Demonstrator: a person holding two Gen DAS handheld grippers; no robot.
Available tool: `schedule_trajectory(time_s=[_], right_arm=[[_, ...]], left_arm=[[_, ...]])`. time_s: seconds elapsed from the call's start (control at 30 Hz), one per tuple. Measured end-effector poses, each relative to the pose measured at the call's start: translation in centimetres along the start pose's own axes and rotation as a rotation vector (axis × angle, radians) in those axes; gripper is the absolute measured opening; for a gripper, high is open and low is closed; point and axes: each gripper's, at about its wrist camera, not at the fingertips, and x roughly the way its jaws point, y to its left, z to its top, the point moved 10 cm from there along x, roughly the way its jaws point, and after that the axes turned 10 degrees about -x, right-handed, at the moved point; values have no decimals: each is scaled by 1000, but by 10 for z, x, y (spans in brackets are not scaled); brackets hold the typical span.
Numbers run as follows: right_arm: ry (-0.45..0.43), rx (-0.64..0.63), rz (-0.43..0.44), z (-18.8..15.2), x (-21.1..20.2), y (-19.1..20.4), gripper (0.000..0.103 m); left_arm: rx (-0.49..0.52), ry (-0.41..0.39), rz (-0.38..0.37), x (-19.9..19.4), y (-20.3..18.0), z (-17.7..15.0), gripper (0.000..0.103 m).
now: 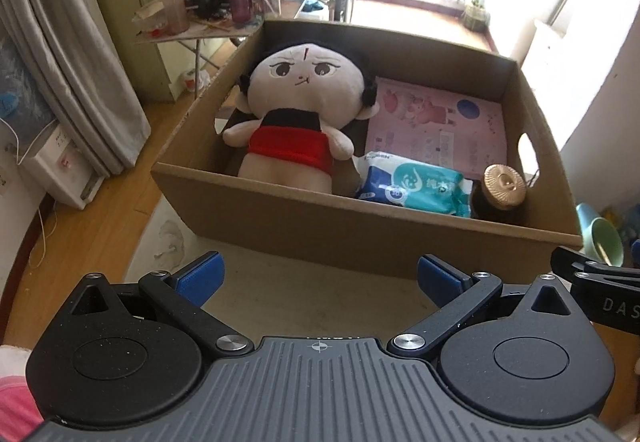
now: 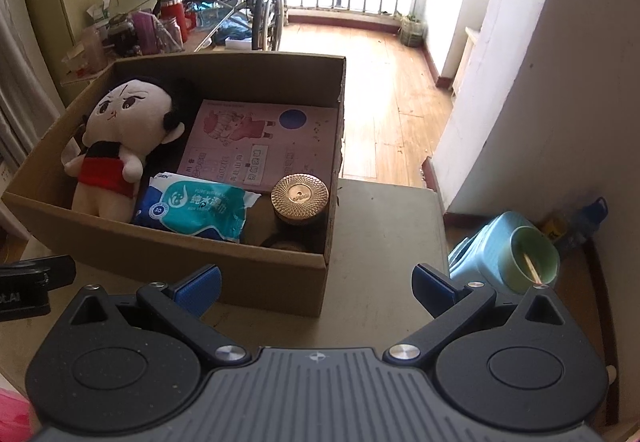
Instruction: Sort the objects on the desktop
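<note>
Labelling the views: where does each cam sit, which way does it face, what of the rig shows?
Left wrist: on the left gripper, low over the table, facing the near wall of the cardboard box; its own open blue fingers show, and the other gripper's black edge at right.
Right wrist: on the right gripper, facing the box's near right corner and the bare table; open fingers show, other gripper's edge at left.
Shared: box, doll, wipes pack, gold-lidded jar, pink booklet, green cup.
</note>
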Motion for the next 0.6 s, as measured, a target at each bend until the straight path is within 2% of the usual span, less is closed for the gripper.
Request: schedule_trajectory(time_s=[0.6], right_arm=[[-1, -18, 1, 6, 4, 2, 103]], left_arm=[[21, 14, 16, 9, -4, 7, 103]])
